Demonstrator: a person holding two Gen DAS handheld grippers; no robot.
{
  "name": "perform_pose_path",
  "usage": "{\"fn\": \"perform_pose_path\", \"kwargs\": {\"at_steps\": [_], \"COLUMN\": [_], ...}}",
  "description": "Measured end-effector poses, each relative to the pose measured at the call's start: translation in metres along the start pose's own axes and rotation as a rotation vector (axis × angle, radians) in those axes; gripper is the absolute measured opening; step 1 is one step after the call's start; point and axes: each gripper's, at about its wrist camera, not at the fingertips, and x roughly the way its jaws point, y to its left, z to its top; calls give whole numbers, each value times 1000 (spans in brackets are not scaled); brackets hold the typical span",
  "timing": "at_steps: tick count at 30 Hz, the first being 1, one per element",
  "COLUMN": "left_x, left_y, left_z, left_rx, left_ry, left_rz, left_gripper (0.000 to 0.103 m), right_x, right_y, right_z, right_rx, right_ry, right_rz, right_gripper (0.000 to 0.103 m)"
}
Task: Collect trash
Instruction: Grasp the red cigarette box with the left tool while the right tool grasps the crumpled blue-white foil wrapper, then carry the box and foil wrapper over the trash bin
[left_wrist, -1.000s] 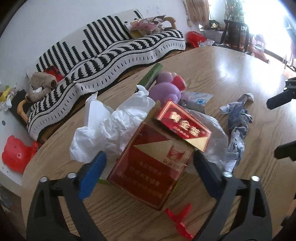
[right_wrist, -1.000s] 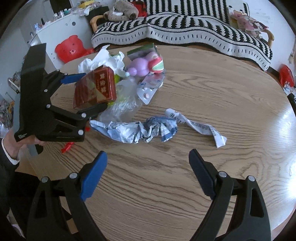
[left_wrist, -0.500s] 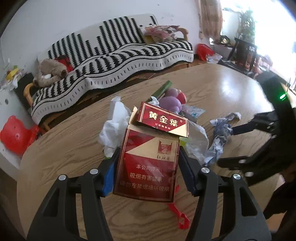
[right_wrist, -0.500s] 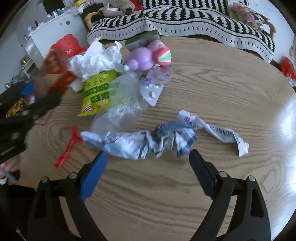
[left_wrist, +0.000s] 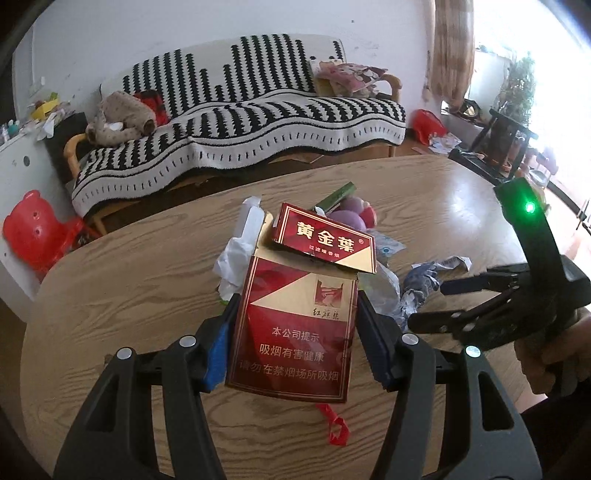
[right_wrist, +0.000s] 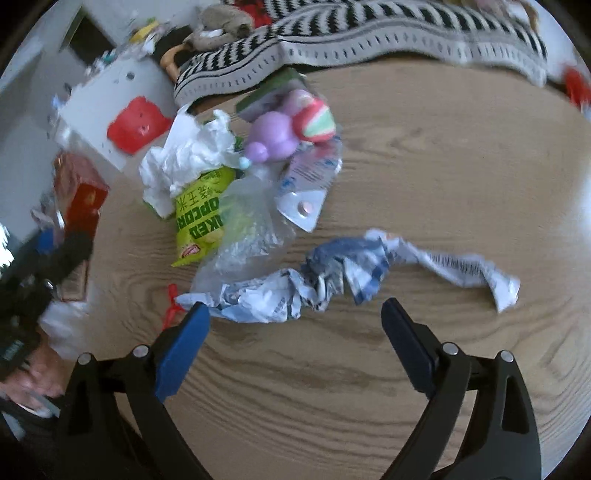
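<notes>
The left tongs (left_wrist: 295, 347) pinch a red cigarette pack (left_wrist: 295, 325) by its two sides and hold it above the wooden desk (left_wrist: 129, 280), its flip lid hanging open; behind the pack lie a crumpled white tissue (left_wrist: 236, 254), a clear plastic bag (left_wrist: 380, 291) and a purple toy (left_wrist: 347, 218), partly hidden by it; a scrap of red plastic (left_wrist: 334, 428) lies on the desk just under the pack. The right tongs (right_wrist: 295, 343) stand spread wide over the desk, gripping nothing; just ahead of them lies a crumpled blue-and-white paper wrapper (right_wrist: 332, 280), its left end near the left pad; beyond it sit a green popcorn packet (right_wrist: 201, 218) and a blister pack (right_wrist: 306, 188). A striped sofa (left_wrist: 240, 110) stands past the desk.
</notes>
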Motion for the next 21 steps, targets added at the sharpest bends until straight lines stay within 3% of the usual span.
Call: {"fn": "perform_pose_path", "kwargs": {"at_steps": [3,6,11,14,21], "left_x": [1,3,4,2,2], "left_y": [2,3,0,-5,-11], "left_z": [0,2,2,2,2], "left_rx": [-16,-23,-29,-21,-19], "left_ry": [8,13,21,21,22], "left_rz": [1,0,-10,-18,-30], "left_gripper": [59,59,59,59,59], "right_x": [2,3,7,-1,-43], "right_y": [-13,-19,-15,-4,0], "right_z": [4,11,14,13,-2], "right_rx": [74,115,159,138,92], "right_ry": [-2,-24,-23,-44,-124], "right_rz": [8,3,34,16,19], "right_gripper": [87,74,30,25,23]}}
